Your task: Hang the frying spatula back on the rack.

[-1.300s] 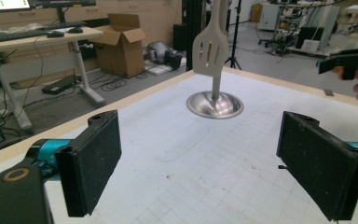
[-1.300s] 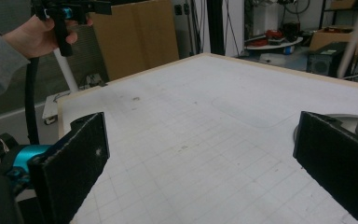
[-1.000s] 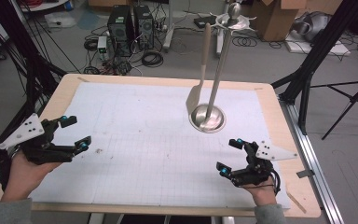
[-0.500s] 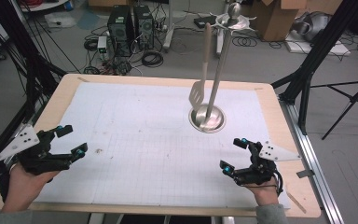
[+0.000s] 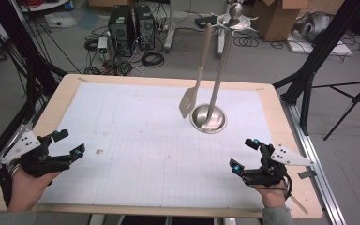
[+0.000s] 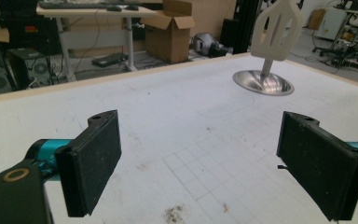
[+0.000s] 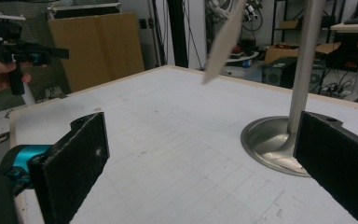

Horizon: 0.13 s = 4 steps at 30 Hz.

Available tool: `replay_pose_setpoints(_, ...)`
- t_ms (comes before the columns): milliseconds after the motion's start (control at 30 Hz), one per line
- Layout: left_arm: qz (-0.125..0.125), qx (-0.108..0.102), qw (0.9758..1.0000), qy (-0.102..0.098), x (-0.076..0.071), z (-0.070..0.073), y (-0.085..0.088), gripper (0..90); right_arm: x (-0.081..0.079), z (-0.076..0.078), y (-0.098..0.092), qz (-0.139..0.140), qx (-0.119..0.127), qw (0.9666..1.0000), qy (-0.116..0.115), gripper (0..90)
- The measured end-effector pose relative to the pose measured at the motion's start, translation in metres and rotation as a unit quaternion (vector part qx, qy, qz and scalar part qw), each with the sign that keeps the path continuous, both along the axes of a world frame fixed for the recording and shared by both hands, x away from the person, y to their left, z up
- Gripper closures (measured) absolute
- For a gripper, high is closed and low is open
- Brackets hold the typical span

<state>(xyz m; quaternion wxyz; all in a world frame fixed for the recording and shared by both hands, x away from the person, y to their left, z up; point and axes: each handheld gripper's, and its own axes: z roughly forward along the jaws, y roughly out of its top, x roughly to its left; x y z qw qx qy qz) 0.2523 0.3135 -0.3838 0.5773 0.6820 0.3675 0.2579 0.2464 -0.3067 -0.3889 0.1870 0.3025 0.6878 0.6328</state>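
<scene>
Beige spatula (image 5: 194,83) hangs blade-down, long axis vertical, off the steel stand (image 5: 209,117) at approx 11 o'clock from the right tool (image 5: 244,153), closer than the left tool (image 5: 67,143), both w/ jaws spread, empty.

The left gripper (image 5: 66,143) has drawn back toward the table's (image 5: 65,84) near-left corner. The spatula (image 5: 189,101) (hanging from its stand (image 5: 209,118)) has swung.

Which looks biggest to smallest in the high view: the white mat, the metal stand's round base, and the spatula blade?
1. White mat, by far the largest; it covers most of the table.
2. Round base of the metal stand.
3. Spatula blade, a bit smaller than the base, though it hangs above the mat, so this is less sure.
</scene>
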Motion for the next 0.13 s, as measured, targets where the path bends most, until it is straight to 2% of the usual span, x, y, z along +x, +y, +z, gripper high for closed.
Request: replay_pose_setpoints(133, 0.006, -0.004, 1.0000, 0.002, 0.0002, -0.0011, 0.0017, 14.2, -0.0004, -0.0008, 0.0001, -0.001, 0.001, 1.0000, 0.004, 2.2)
